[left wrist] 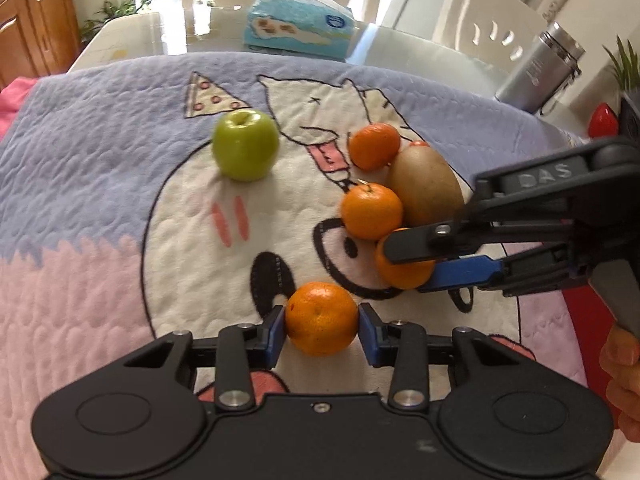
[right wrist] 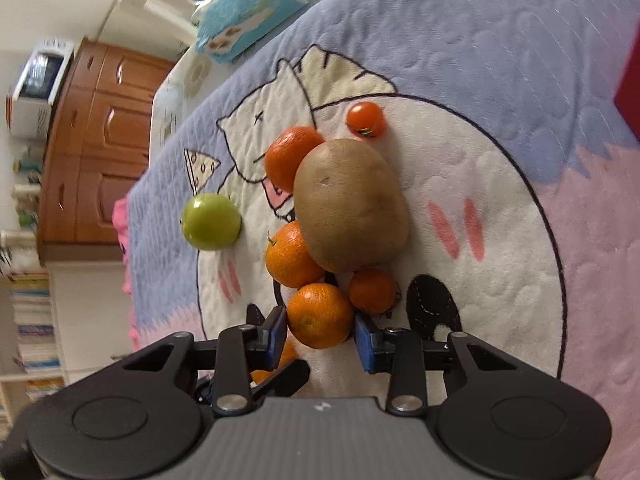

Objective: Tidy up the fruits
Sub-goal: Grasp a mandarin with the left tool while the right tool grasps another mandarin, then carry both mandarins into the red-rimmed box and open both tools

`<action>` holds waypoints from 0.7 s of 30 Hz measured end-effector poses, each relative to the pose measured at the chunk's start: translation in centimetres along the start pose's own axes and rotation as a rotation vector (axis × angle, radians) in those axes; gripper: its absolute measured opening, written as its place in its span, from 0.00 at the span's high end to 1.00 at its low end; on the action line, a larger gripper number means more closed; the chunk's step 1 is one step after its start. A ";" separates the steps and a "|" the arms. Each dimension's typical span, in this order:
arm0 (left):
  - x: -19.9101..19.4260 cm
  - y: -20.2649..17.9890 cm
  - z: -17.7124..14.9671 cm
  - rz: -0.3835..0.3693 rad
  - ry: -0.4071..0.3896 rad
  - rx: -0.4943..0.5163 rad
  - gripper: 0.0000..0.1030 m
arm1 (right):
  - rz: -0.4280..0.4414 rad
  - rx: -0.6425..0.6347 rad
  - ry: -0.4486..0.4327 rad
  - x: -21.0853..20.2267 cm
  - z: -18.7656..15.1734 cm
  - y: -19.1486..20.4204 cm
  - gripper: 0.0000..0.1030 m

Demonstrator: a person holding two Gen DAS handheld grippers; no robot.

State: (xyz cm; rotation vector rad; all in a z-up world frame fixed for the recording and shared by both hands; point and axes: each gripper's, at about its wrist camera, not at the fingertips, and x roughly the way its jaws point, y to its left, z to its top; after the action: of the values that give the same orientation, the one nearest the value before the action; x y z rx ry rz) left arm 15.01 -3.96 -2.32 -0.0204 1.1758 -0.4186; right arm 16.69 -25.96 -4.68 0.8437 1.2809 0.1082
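My left gripper (left wrist: 321,322) is shut on a tangerine (left wrist: 321,318) over the cat blanket (left wrist: 100,208). My right gripper (right wrist: 321,330) is shut on another tangerine (right wrist: 319,315); in the left wrist view it (left wrist: 404,256) comes in from the right around that tangerine (left wrist: 402,274). Two more tangerines (left wrist: 372,210) (left wrist: 375,146) lie beside a brown potato (left wrist: 426,188). A green apple (left wrist: 245,146) sits apart to the left. In the right wrist view the potato (right wrist: 350,204), the apple (right wrist: 210,222), a small tangerine (right wrist: 372,290) and a small tomato (right wrist: 366,119) show.
A blue tissue pack (left wrist: 298,24) lies on the glass table behind the blanket. A metal canister (left wrist: 540,68) and a red object (left wrist: 602,120) stand at the far right. Wooden cabinets (right wrist: 100,140) and a microwave (right wrist: 38,88) are off the table's side.
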 end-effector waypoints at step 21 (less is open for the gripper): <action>-3.4 -2.6 1.3 0.123 -0.069 -0.056 0.56 | 0.151 -0.074 -0.232 -9.4 -0.2 -1.9 0.63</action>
State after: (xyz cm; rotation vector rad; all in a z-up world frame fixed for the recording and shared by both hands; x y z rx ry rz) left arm 14.31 -5.47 1.78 -0.0106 1.1141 -0.2744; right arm 12.78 -31.98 1.61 0.8619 0.9904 0.1719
